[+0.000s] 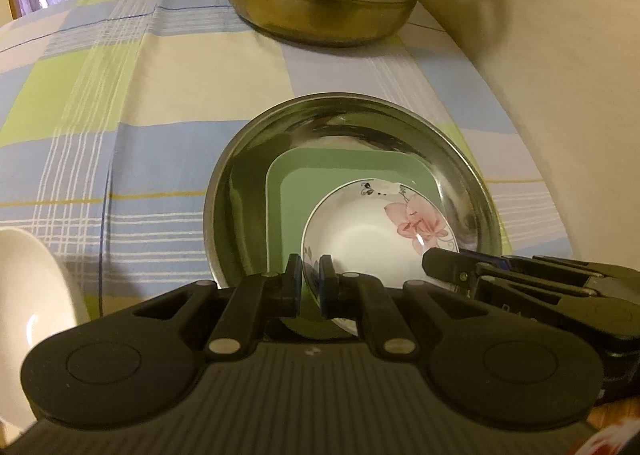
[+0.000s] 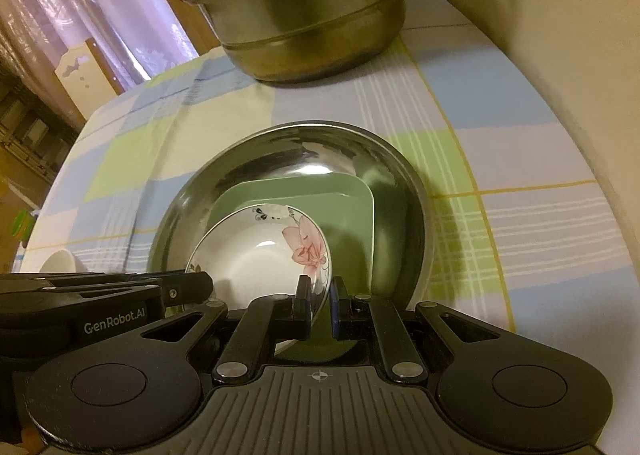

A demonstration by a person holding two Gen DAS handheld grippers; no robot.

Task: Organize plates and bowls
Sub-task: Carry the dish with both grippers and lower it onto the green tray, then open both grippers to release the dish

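Together, left gripper point(image 1: 310, 279) and right gripper point(image 2: 320, 301), angled downward, pinch the flowered bowl point(image 1: 372, 231).

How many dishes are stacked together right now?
3: a steel basin outermost, a green square plate inside it, a flowered bowl on top. Others may hide underneath.

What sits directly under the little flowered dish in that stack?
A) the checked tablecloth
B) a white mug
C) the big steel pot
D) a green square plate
D: the flowered dish lies on a green square plate, and both rest inside the wide steel basin.
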